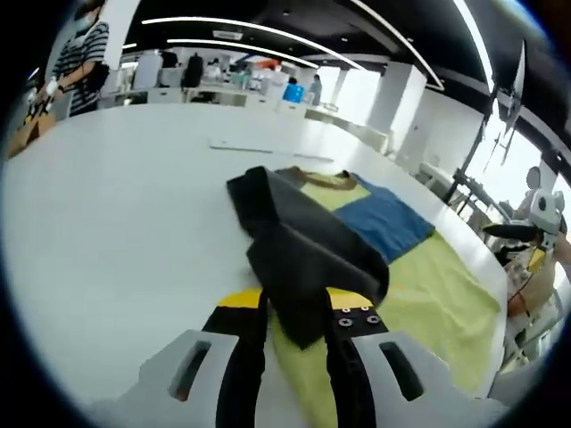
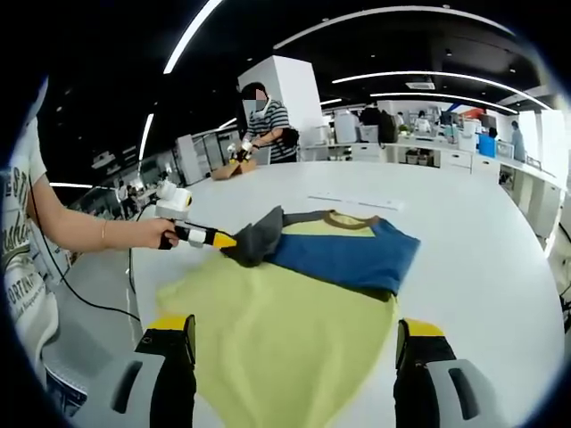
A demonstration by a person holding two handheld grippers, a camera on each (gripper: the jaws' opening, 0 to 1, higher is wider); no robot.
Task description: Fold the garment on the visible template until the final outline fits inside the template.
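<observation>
A T-shirt with a yellow-green body (image 1: 428, 285) (image 2: 285, 330) lies flat on the white table (image 1: 116, 223). It has a brown collar (image 2: 350, 218), a blue sleeve (image 1: 388, 218) (image 2: 348, 250) and a dark grey sleeve (image 1: 303, 241) (image 2: 259, 236). My left gripper (image 1: 296, 303) is shut on the grey sleeve, which is lifted and folded over toward the shirt. In the right gripper view the left gripper (image 2: 223, 240) comes in from the left, held by a hand. My right gripper (image 2: 294, 325) is open, its jaws wide apart over the shirt's lower edge.
A person in a striped shirt (image 2: 268, 125) (image 1: 85, 53) stands at the table's far side by a cardboard box (image 2: 234, 168). A thin pale strip (image 1: 268, 150) (image 2: 352, 201) lies on the table beyond the collar. The table's edge (image 1: 482, 259) runs close to the hem.
</observation>
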